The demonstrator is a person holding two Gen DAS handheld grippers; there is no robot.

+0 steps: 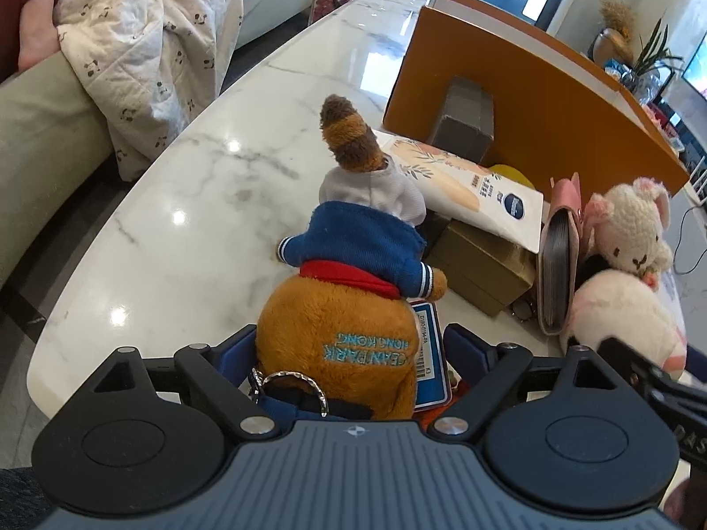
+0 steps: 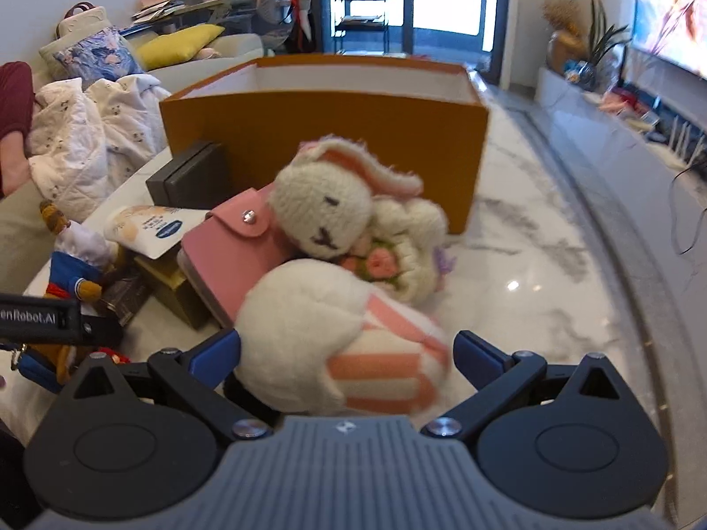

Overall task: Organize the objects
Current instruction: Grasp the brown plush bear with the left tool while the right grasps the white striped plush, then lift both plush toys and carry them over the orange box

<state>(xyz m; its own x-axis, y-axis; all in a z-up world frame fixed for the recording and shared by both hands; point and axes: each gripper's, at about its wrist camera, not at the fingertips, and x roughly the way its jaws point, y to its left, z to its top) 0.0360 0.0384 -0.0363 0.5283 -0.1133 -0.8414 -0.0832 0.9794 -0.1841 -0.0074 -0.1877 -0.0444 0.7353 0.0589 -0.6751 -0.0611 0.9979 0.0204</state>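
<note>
Two tools, left tool (image 1: 349, 353) clamping brown plush (image 1: 340, 353) embroidered "OCEAN PARK HONG KONG", right tool (image 2: 347, 353) wide around striped plush (image 2: 340, 340).

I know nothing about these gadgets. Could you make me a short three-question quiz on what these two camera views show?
1. True or false: the orange box stands behind the toys.
2. What sits between the left gripper fingers?
A. brown plush toy
B. pink wallet
C. grey case
3. Fill in: the knitted bunny leans on the pink ____.

Key: 1 true; 2 A; 3 wallet.
</note>
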